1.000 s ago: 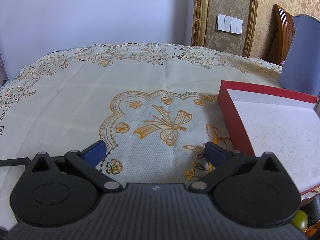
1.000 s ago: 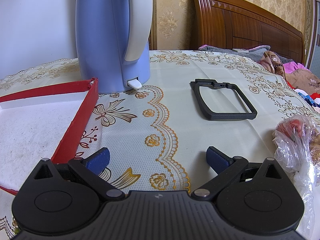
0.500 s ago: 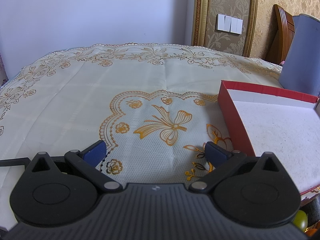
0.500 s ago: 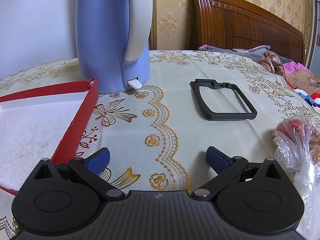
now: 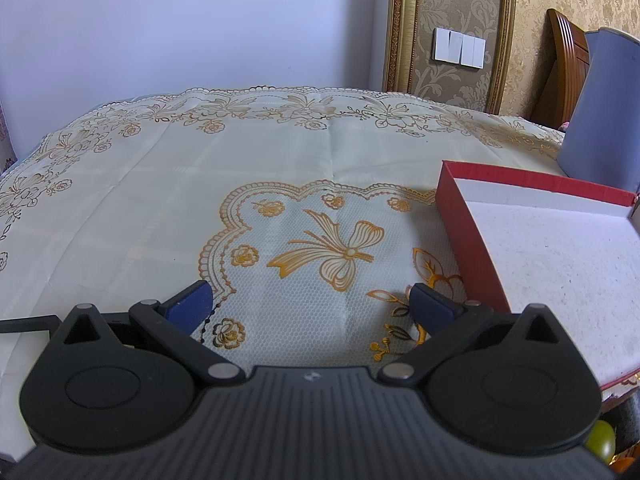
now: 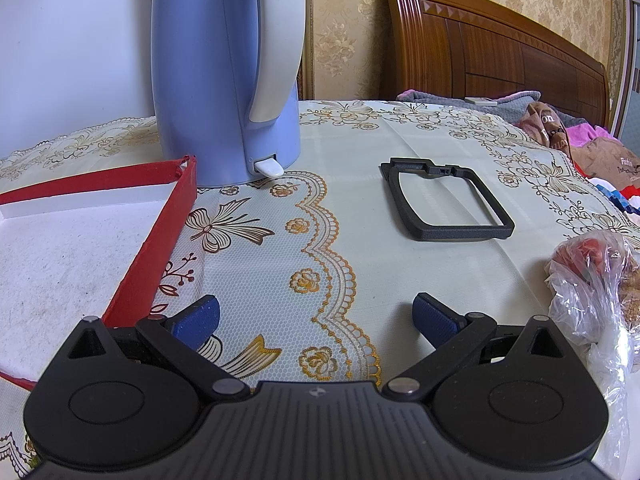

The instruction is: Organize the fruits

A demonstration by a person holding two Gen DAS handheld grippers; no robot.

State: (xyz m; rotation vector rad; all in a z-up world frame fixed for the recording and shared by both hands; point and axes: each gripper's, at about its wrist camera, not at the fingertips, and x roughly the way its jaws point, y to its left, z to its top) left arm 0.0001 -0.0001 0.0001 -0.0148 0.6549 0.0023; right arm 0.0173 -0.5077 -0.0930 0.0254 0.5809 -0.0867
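Resting low over the worktop [image 5: 168, 184], the left gripper [image 5: 312, 304] and right gripper [image 6: 316, 318] both stand spread wide, grasping nothing. Fruit sits wrapped in a crinkled clear plastic bag [image 6: 596, 276] at the right edge. A shallow red-walled box [image 5: 460, 220] with white grainy lining lies beside a smooth blue kettle [image 6: 224, 72]. A matte black rectangular frame [image 6: 444, 204] lies flat on the embroidered cream tablecloth [image 6: 360, 208]. Damask wallpaper [image 6: 348, 20] and a carved wooden headboard [image 6: 480, 48] stand behind.
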